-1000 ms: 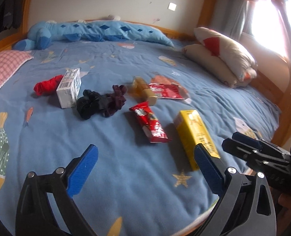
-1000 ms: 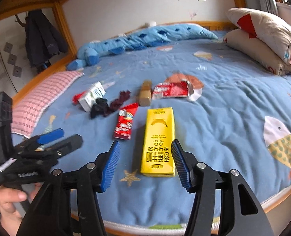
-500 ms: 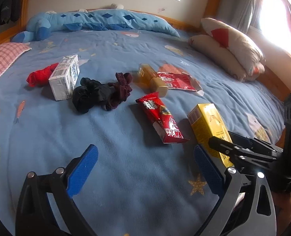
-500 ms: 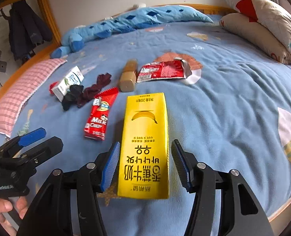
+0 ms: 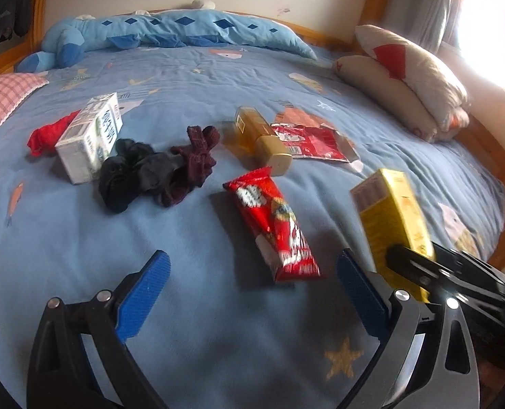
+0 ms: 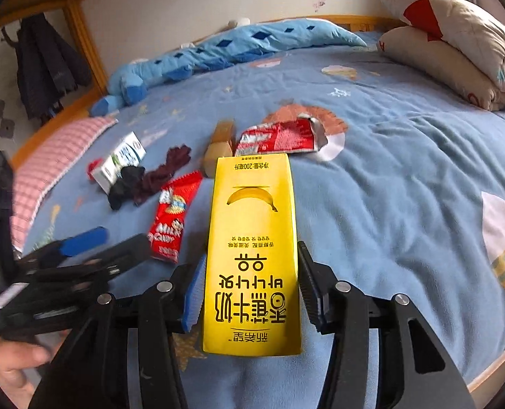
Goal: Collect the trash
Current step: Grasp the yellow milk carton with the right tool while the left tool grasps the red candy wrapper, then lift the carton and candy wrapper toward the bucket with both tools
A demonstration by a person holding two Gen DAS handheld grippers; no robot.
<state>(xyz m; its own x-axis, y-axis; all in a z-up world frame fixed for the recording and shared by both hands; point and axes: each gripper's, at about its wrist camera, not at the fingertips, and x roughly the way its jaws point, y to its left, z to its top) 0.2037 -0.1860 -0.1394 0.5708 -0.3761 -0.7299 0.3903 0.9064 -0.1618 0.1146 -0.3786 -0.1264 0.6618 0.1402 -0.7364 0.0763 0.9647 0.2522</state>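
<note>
The yellow banana-milk carton (image 6: 252,255) lies flat on the blue bedspread (image 6: 405,204) near the bed's front edge, its near end between the blue pads of the right claw (image 6: 249,286). The jaws are closing: the left pad is right at the carton's side, while the right one seems to stand just clear of it, so the carton is not yet clamped. Just left of it lies a red snack wrapper (image 5: 272,228), ahead of the left claw (image 5: 252,293), which hangs released over bare bedspread with nothing between its pads. Farther back sit a tan bottle (image 5: 262,139) on its side and a torn red packet (image 5: 313,143) beside it. To the left are dark bunched socks (image 5: 157,170), a white carton (image 5: 88,136) and a red cloth (image 5: 47,133). Pillows (image 5: 409,78) are stacked at the right.
</note>
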